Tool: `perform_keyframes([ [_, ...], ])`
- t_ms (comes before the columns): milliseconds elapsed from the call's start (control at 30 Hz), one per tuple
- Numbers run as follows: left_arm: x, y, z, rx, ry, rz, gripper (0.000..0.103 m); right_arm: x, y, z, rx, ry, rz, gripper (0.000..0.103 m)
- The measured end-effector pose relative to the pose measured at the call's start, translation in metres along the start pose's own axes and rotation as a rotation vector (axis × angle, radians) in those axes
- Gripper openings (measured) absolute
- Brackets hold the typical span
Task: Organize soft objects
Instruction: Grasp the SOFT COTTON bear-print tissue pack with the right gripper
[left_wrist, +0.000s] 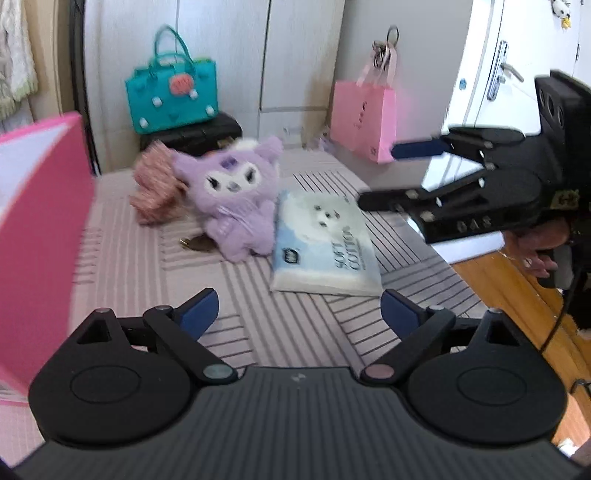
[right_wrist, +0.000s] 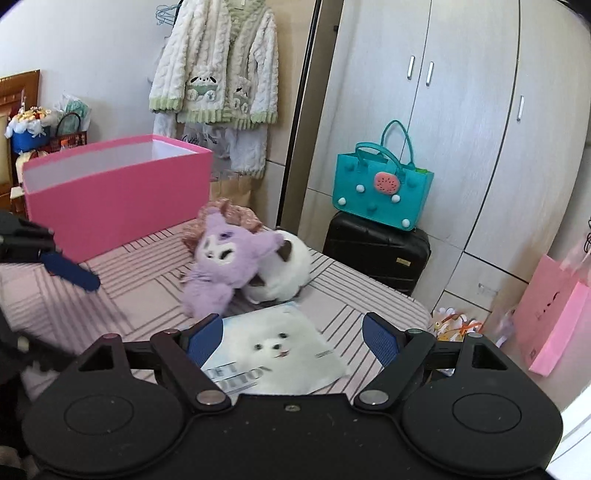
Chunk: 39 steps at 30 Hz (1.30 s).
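Observation:
On the striped pink bed cover (left_wrist: 122, 266) lies a purple plush toy (left_wrist: 231, 199), with a brownish-pink fluffy thing (left_wrist: 153, 190) to its left and a flat tissue pack with a white dog print (left_wrist: 325, 243) to its right. My left gripper (left_wrist: 299, 306) hangs open over the bare cover, short of the pack. My right gripper (left_wrist: 380, 175) comes in from the right, open. In the right wrist view the right gripper (right_wrist: 291, 328) stands wide over the near end of the pack (right_wrist: 277, 347), pads clear of it. A white plush (right_wrist: 284, 269) leans behind the purple toy (right_wrist: 221, 266).
An open pink box (right_wrist: 118, 192) stands on the bed's far left. Beyond the bed's end are a teal handbag (right_wrist: 380, 188) on a black suitcase (right_wrist: 376, 251), a pink paper bag (right_wrist: 554, 317) and wardrobe doors. Wooden floor (left_wrist: 517, 295) lies right of the bed.

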<state>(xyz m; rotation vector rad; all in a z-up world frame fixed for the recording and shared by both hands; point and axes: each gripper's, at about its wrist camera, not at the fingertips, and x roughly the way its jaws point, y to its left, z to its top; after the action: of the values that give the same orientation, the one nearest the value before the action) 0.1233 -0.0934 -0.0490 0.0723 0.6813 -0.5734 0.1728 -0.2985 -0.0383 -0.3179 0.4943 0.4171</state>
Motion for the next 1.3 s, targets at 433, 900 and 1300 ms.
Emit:
perform_keyframes([
  [433,0.05,0.001,-0.003,-0.203,0.117,-0.088,0.075,0.073,-0.051,-0.006,0.204,0.144,0.132,0.086],
  [900,0.064,-0.002,-0.001,-0.313,0.05,-0.111,0.054,0.098,-0.082,-0.028,0.438,0.152,0.292,0.052],
  [1300,0.063,0.004,-0.008,-0.356,0.017,-0.057,0.03,0.064,-0.071,-0.033,0.416,0.173,0.236,0.029],
])
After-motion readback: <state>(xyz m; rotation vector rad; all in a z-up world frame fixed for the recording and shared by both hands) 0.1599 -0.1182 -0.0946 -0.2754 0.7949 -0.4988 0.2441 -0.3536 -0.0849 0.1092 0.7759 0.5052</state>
